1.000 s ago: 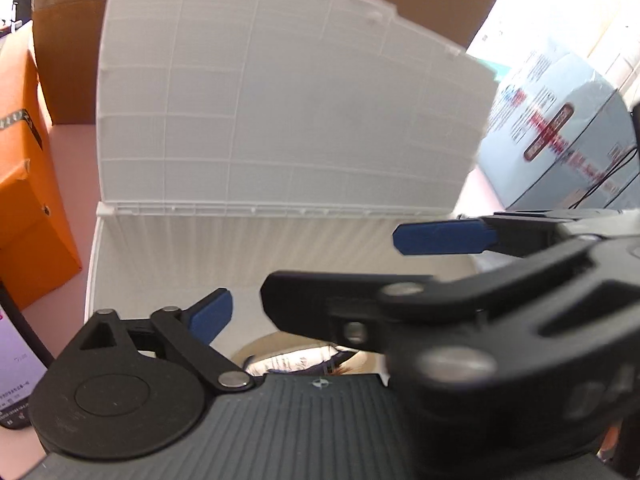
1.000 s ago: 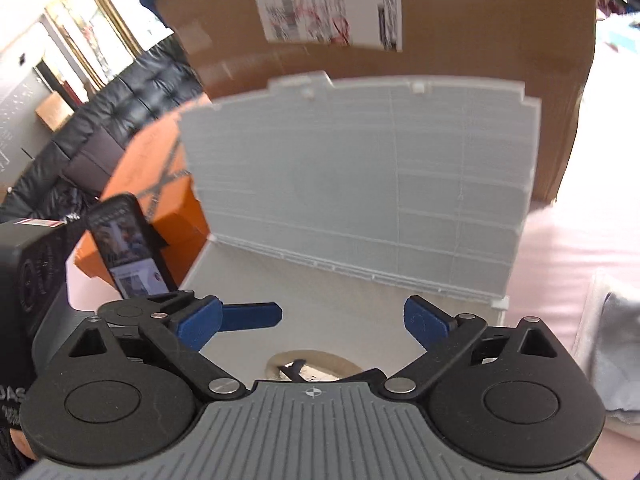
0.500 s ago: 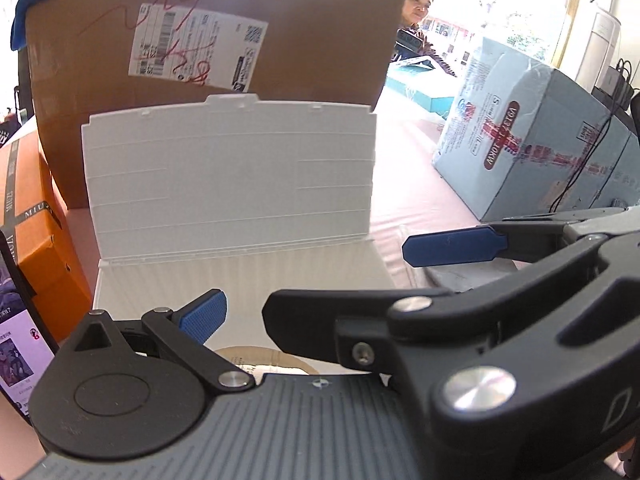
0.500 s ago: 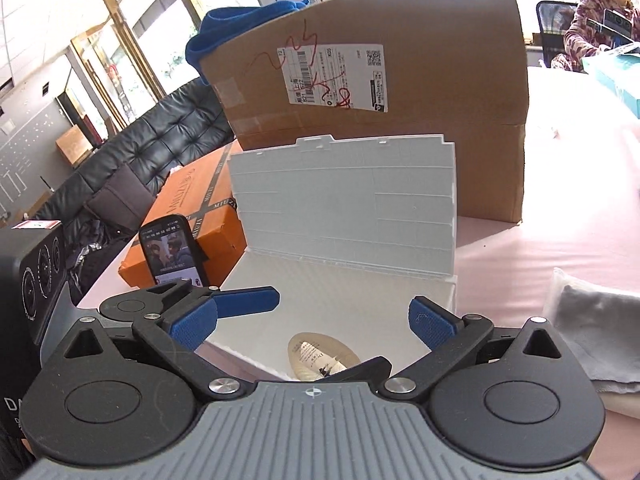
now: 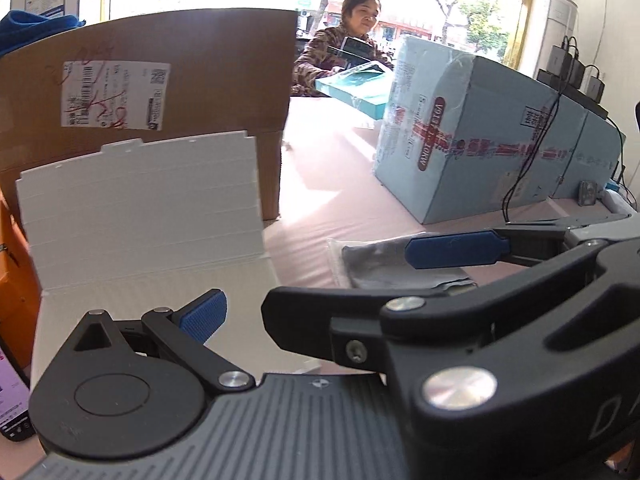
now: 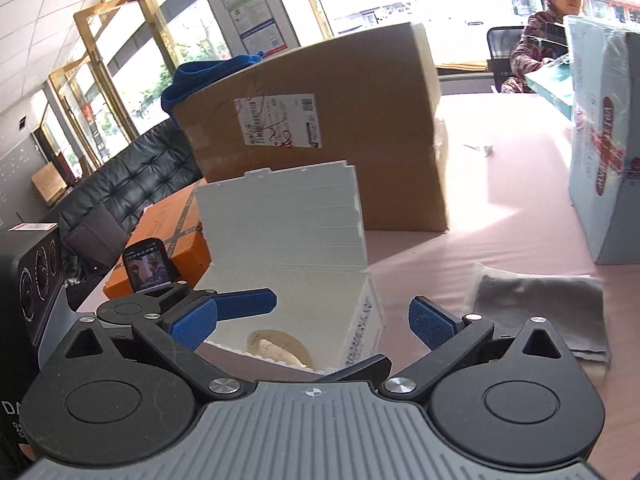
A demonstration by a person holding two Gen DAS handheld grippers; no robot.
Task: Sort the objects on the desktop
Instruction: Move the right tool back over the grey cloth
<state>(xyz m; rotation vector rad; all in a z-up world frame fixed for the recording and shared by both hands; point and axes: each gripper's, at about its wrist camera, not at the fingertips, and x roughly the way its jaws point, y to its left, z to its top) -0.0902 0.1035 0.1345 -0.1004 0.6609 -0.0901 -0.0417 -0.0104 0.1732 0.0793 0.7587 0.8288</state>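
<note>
A white plastic box (image 6: 288, 280) stands on the pink table with its lid (image 6: 280, 216) upright. A beige round roll (image 6: 280, 348) lies inside it. My right gripper (image 6: 314, 322) hovers open over the box's near edge, holding nothing. My left gripper (image 5: 316, 314) is open too; only its left pad (image 5: 204, 316) shows, because the right gripper's black body and blue finger (image 5: 456, 248) cross in front. The box (image 5: 152, 288) fills the left of that view. A grey cloth in a clear bag (image 6: 536, 304) lies right of the box, also in the left wrist view (image 5: 392, 264).
A big brown carton (image 6: 320, 128) stands right behind the lid. An orange box (image 6: 168, 232) and a lit phone (image 6: 150, 270) stand left of the white box. A pale blue carton (image 5: 480, 132) stands at the right. A person (image 6: 548, 28) sits at the table's far end.
Both grippers have drawn back and up from the white box, which now looks smaller and farther away. The roll stays inside. Both grippers remain open.
</note>
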